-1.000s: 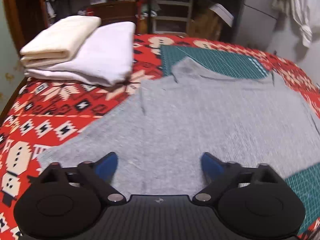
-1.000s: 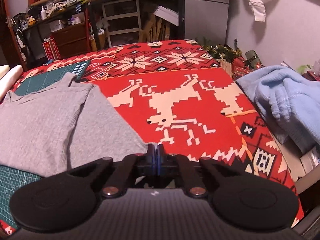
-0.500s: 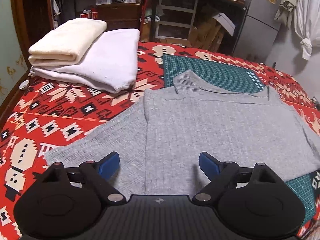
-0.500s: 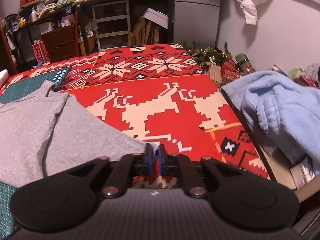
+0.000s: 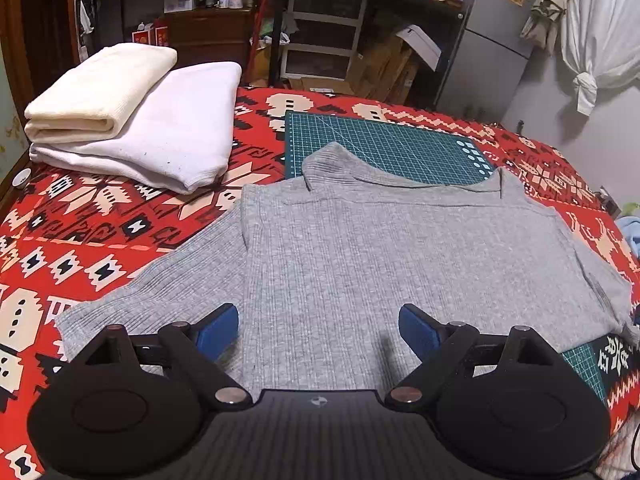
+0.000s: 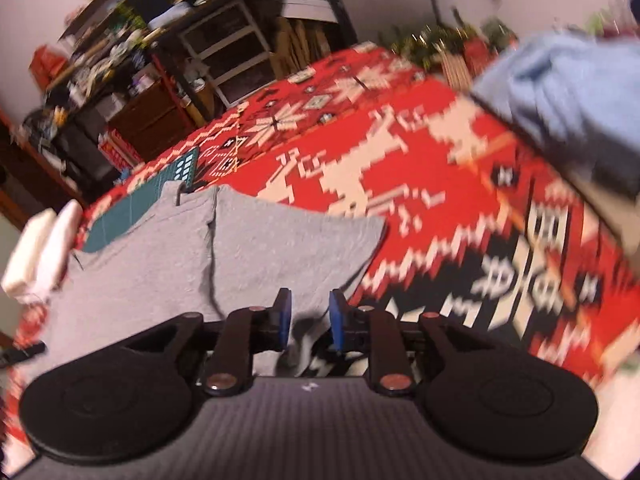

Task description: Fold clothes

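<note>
A grey ribbed sweater [image 5: 380,248] lies flat, collar away from me, partly on a green cutting mat [image 5: 380,148]. Its left sleeve [image 5: 160,292] spreads out over the red patterned blanket [image 5: 80,240]. My left gripper [image 5: 318,328] hangs open above the sweater's near hem, with nothing between its blue pads. In the tilted, blurred right wrist view the sweater [image 6: 160,248] fills the left side and its right sleeve [image 6: 288,236] reaches toward the blanket. My right gripper [image 6: 310,314] is over that sleeve's near end. Its jaws are opening, with a gap between the pads and grey cloth just below them.
Folded cream and white cloths [image 5: 132,120] are stacked at the bed's far left corner. A light blue blanket [image 6: 560,92] is heaped beyond the bed's right edge. Cluttered shelves and drawers [image 5: 320,40] stand behind the bed, and a white garment [image 5: 592,40] hangs on the wall.
The right gripper's pads were pressed together and now stand apart. Its view has rolled and swung left onto the grey sleeve. The left view tipped back a little, showing more of the sweater.
</note>
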{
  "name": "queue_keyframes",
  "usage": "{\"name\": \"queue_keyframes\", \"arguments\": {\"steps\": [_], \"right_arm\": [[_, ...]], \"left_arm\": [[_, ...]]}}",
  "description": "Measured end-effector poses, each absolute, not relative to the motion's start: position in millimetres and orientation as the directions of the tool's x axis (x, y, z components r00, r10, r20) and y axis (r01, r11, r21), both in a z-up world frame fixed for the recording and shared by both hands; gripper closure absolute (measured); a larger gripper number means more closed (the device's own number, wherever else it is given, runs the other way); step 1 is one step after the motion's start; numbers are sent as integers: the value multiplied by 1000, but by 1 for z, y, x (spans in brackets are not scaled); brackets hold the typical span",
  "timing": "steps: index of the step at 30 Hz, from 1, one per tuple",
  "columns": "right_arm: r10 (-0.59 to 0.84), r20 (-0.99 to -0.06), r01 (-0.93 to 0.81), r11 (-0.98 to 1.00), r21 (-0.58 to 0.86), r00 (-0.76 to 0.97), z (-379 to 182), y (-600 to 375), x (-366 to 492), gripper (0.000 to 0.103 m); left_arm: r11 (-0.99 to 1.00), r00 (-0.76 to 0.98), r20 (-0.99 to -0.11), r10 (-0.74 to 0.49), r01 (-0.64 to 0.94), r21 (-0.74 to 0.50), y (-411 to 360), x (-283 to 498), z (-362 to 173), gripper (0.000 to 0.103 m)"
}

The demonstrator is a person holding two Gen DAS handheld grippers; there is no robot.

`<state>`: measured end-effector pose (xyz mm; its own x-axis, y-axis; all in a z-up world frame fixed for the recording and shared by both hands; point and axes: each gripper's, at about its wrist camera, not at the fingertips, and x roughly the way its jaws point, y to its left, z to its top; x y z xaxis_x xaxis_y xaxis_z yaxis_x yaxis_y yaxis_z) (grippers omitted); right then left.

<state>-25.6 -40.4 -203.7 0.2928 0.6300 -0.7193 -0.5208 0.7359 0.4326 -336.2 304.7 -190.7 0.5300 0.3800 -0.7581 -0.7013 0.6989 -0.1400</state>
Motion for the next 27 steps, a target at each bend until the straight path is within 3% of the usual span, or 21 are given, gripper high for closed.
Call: {"name": "queue_keyframes", "arguments": {"steps": [7,8,9,13,22,25,27], "right_arm": [[635,-736,-473,736,484,236,-218,-35,-21,82],[629,-741,-477,739,476,235,-220,-32,-21,96],[616,-750,-485,746,456,242,-220,-29,-22,103],[556,-783,-492,783,381,279,-216,-30,-26,103],[541,-801,-480,790,380,256,-217,-31,-29,102],[522,-813,-494,795,352,260,-212,-27,-29,93],[514,-809,-500,800,332,285,-206,-28,-27,92]], "left_arm": [[681,527,-767,365,-713,-166,306,-342,-196,16],[682,526,-769,364,-713,-164,306,-342,-196,16],[682,525,-769,365,-713,-163,305,-343,-195,16],[671,529,-763,372,-721,-173,307,-349,-193,16],[658,532,-760,373,-729,-188,311,-356,-190,16],[656,532,-757,380,-732,-185,310,-359,-189,16],[653,531,-757,382,-734,-186,311,-361,-189,16]]}}
